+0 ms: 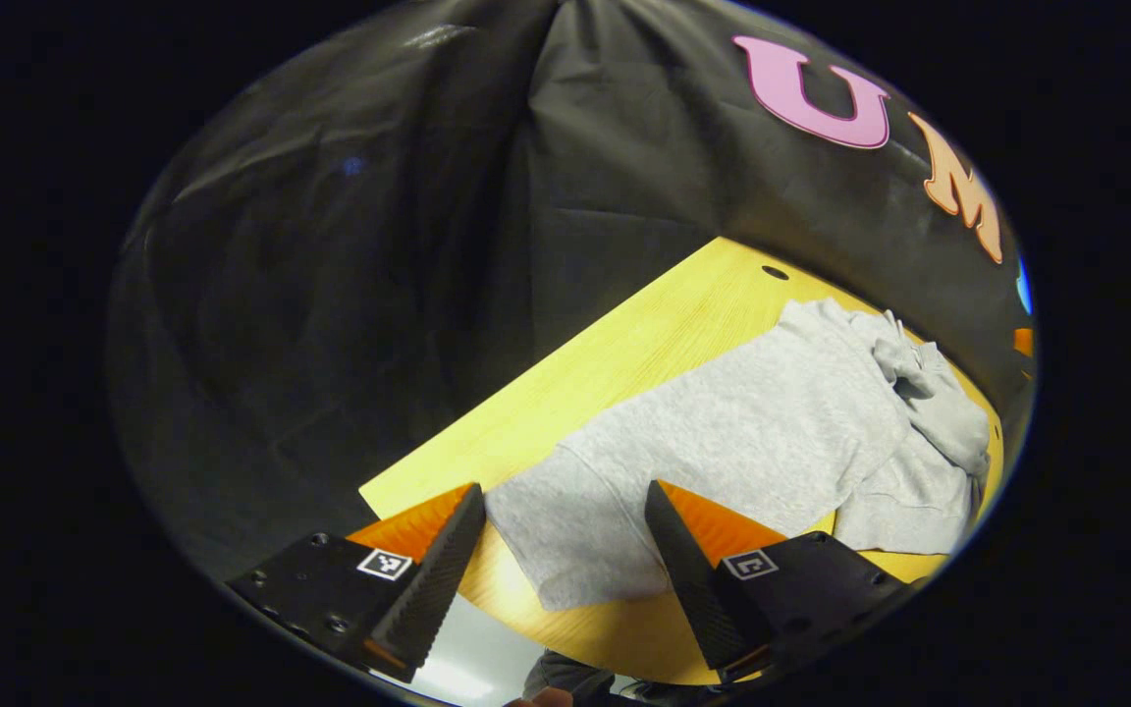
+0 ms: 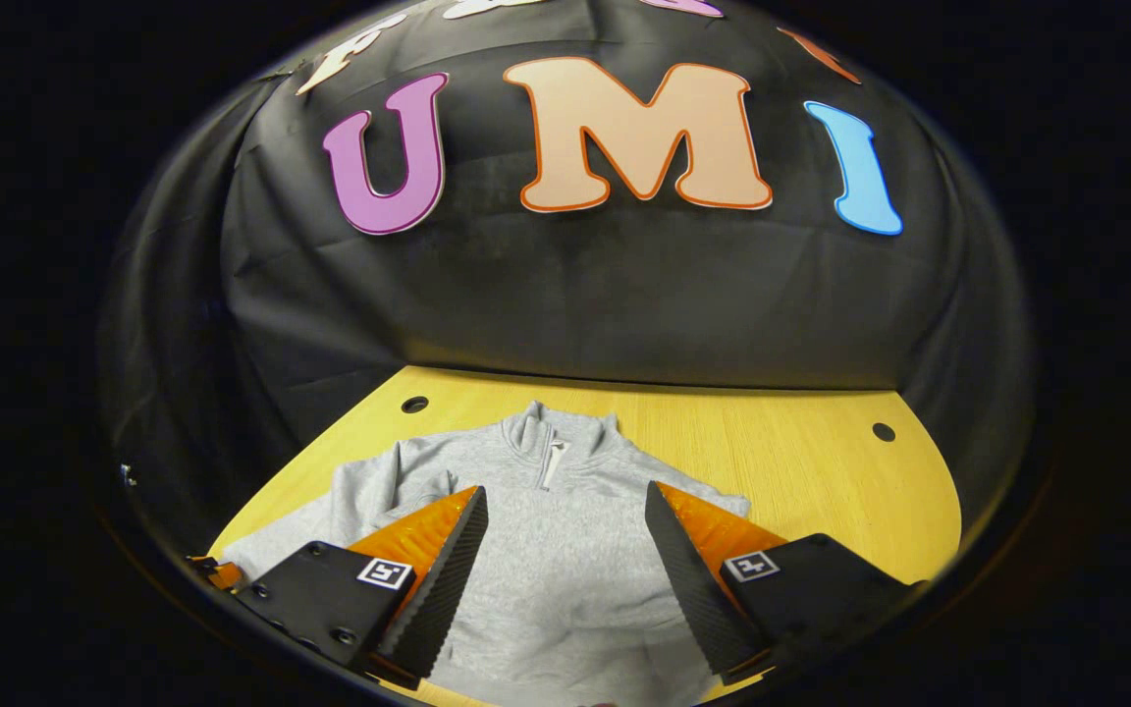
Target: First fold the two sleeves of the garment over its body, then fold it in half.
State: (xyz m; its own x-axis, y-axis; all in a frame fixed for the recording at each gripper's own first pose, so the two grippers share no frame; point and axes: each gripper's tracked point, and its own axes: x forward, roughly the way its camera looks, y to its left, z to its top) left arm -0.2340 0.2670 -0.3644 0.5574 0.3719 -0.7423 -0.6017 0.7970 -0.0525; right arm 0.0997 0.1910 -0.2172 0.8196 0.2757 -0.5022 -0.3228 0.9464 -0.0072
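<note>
Hovering both tools above the worktop (image 2: pixel 801 462), I hold nothing yet: the left tool (image 1: pixel 565 550) stands wide apart over the near end of the grey garment (image 1: pixel 723 432), and the right tool (image 2: pixel 565 550) is just as wide over the middle of its body, aimed toward the zip collar (image 2: pixel 551 442) near the far edge.

The garment lies flat on the worktop, hem toward the near edge, collar toward the far one. In the right gripper view one sleeve (image 2: pixel 350 501) trails toward the left edge; on the other side I cannot tell how the sleeve lies. In the left gripper view the cloth bunches into a rumpled heap (image 1: pixel 919 383) at the far end.

My worries, as I judge them:
- Pinching from here could catch two layers at once, so the body would come up with the sleeve and the fold would go crooked.
- The worktop looks smooth; a sideways drag could slide the whole garment toward an edge instead of folding it.
- The rumpled heap could get trapped under a fold and leave a lump that spoils the final halving.
- A shallow bite on thick fleece may slip out mid-lift.
</note>
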